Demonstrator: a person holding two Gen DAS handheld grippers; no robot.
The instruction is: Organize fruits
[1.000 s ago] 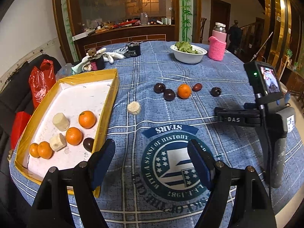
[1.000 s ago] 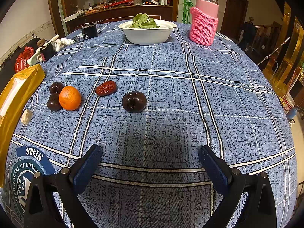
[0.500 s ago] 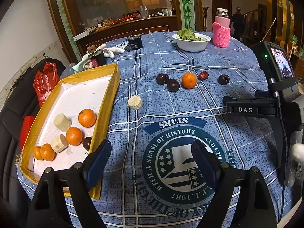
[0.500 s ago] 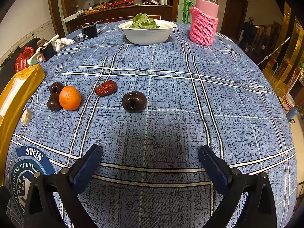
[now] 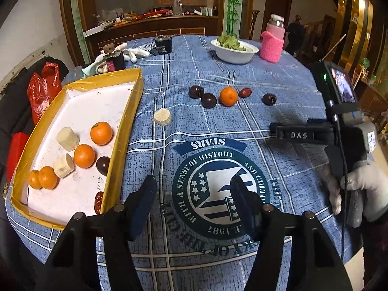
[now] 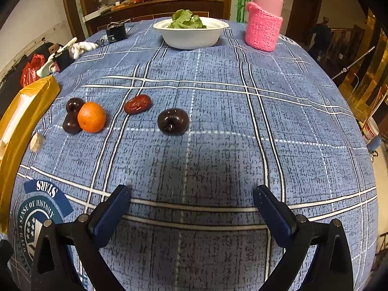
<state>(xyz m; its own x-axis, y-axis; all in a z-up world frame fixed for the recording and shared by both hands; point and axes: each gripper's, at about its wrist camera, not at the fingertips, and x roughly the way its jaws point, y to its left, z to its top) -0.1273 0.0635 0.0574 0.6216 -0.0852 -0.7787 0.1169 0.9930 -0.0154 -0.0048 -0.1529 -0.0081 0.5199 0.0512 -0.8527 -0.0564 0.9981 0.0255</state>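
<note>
A gold-rimmed tray [image 5: 126,123] at the left holds several oranges [image 5: 101,133], banana pieces [image 5: 68,138], a dark plum [image 5: 103,165] and a red date [image 5: 99,201]. On the blue cloth lie a banana piece [image 5: 163,117], two dark plums [image 5: 208,100], an orange [image 6: 91,117], a red date [image 6: 137,104] and a lone dark plum [image 6: 173,121]. My left gripper [image 5: 191,196] is open and empty above the cloth's emblem. My right gripper [image 6: 191,208] is open and empty, in front of the lone plum; its body [image 5: 339,131] shows in the left wrist view.
A white bowl of greens [image 6: 191,32] and a pink-sleeved jar [image 6: 264,24] stand at the far side. A black box [image 6: 116,32] and white gloves [image 5: 131,53] lie at the far left. A red bag [image 5: 41,89] hangs beyond the tray.
My left gripper has drawn back and risen a little, and its jaws have narrowed somewhat. The right gripper and the fruits have not moved.
</note>
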